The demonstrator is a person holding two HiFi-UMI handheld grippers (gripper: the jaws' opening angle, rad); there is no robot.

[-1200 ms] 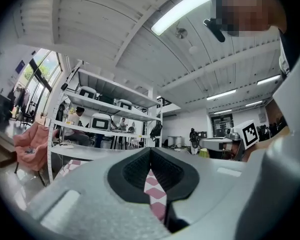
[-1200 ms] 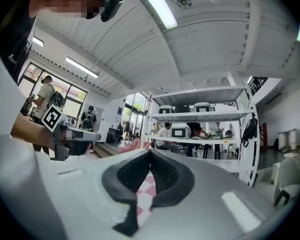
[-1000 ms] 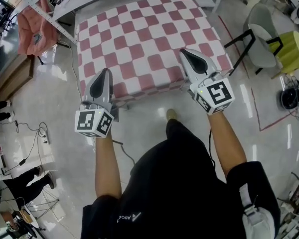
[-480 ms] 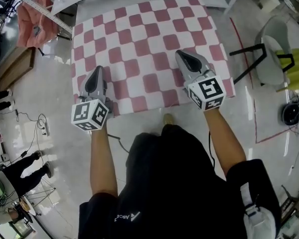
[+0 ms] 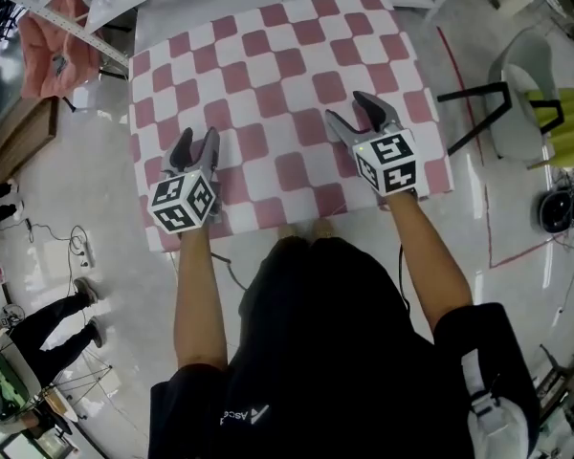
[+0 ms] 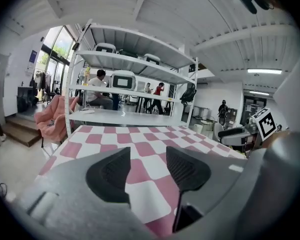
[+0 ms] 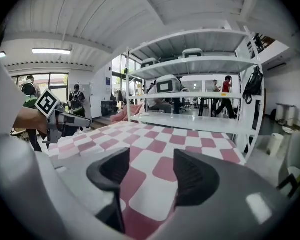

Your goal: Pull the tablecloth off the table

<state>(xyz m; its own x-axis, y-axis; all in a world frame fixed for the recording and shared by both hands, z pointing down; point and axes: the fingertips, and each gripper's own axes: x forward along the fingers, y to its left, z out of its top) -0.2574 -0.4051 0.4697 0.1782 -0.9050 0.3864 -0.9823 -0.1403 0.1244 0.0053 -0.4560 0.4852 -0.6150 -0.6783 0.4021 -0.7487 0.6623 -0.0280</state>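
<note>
Pink-and-white checked tablecloth spread flat over the surface, hiding it, near edge by the person's feet. Left tool over the near-left part of the cloth, jaws partly apart, just been opening, gripping nothing, only checks showing through the gap. Right tool over the near-right part, likewise parted, just been opening, empty.

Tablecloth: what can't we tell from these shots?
- Table under the tablecloth: fully covered in the head view.
- Near hem's overhang: the head view looks down from above, and the gripper views are blocked by their own bodies.
- Contact: left gripper and right gripper jaws have just been opening, with no cloth pinched between them. No view shows whether they rest on the cloth or hover.
</note>
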